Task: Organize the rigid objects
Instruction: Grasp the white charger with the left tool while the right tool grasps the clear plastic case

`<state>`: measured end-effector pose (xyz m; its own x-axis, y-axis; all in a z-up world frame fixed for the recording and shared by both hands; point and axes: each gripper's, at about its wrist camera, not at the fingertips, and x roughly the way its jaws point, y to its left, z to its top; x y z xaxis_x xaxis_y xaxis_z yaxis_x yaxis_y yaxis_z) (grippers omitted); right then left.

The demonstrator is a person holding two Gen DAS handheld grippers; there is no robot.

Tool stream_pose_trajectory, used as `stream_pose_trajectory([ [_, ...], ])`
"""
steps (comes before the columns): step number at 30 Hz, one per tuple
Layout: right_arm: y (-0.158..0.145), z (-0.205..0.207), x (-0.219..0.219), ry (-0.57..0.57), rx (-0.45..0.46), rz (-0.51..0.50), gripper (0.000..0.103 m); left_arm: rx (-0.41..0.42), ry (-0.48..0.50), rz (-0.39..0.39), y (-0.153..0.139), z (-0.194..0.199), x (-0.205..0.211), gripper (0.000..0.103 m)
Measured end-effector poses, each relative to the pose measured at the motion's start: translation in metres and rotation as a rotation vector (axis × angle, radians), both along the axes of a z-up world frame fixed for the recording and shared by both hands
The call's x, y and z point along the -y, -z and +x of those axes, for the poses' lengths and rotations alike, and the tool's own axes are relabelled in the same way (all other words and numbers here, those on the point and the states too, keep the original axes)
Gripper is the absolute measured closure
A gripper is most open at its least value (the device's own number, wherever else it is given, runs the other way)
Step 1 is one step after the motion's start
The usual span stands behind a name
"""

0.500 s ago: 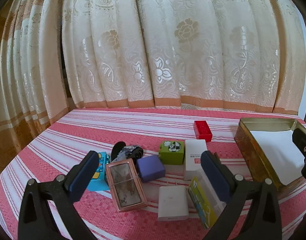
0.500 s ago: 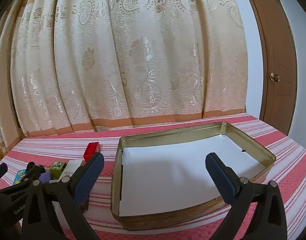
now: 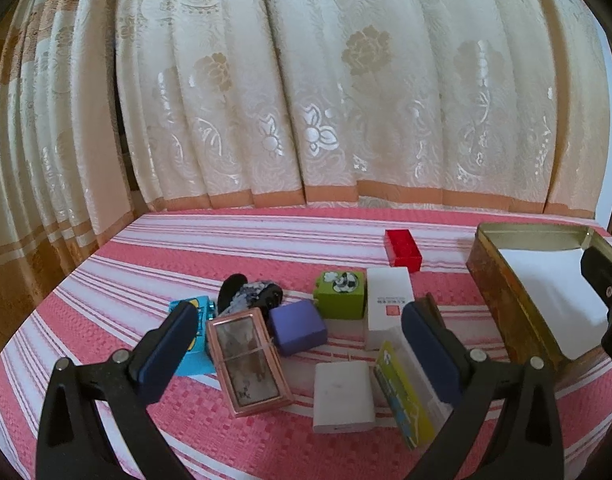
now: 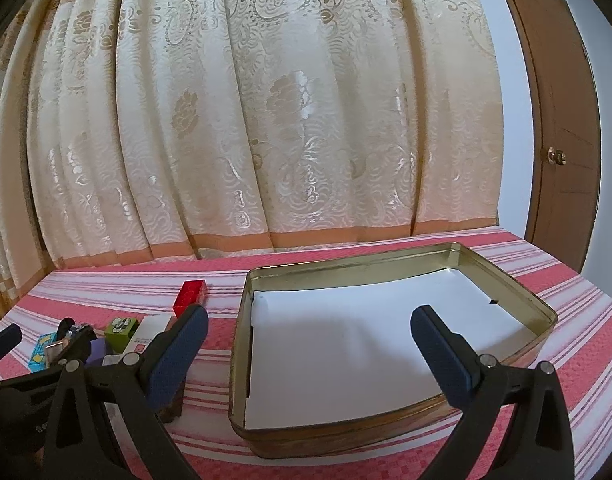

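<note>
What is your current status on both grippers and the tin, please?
Left gripper open above the clutter, holding nothing. Right gripper open over the gold tin. Tin holds only white paper. Nothing blocking it.

The left tool [image 3: 298, 344] hangs with its blue-padded fingers [image 3: 168, 344] spread wide apart, nothing between them; the right tool [image 4: 310, 354] likewise hangs spread wide and holding nothing, and its black body shows at the left view's right edge
</note>
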<state>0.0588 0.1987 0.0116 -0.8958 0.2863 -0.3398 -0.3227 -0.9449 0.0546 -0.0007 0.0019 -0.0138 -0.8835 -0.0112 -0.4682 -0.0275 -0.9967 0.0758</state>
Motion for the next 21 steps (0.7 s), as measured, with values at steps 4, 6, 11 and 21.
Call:
stream_pose_trajectory([
  [4, 0.001, 0.000, 0.002, -0.015, -0.001, 0.000, 0.000, -0.025, 0.006, 0.020, -0.002, 0.004, 0.003, 0.000],
  [6, 0.001, 0.001, 0.003, -0.022, -0.003, 0.001, 0.000, -0.033, 0.005, 0.031, -0.003, 0.005, 0.005, 0.000],
  [11, 0.002, 0.001, 0.006, -0.052, -0.004, 0.001, 0.000, -0.020, -0.012, 0.013, -0.002, 0.001, 0.015, 0.000],
  [21, 0.010, -0.011, 0.036, -0.279, 0.070, -0.025, 0.027, -0.015, -0.241, 0.118, -0.002, -0.012, 0.095, 0.000],
])
